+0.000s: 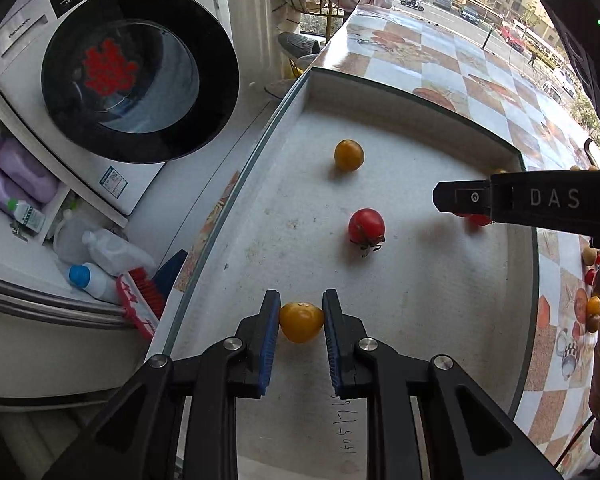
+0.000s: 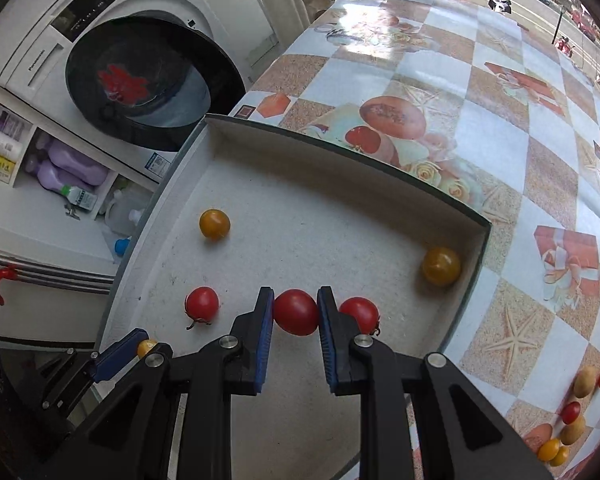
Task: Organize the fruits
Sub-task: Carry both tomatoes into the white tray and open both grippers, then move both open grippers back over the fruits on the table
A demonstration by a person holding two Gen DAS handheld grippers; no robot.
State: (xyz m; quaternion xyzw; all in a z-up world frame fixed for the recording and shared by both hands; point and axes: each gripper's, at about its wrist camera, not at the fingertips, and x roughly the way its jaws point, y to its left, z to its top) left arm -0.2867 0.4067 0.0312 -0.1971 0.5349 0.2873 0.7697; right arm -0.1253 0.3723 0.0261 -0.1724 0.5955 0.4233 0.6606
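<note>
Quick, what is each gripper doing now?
Left gripper: shut on a yellow tomato.
Right gripper: shut on a red tomato.

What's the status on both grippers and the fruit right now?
Left gripper shut on yellow tomato. Right gripper shut on red tomato. Both over the tray, loose tomatoes inside. More fruit waiting on the table; nothing blocking.
</note>
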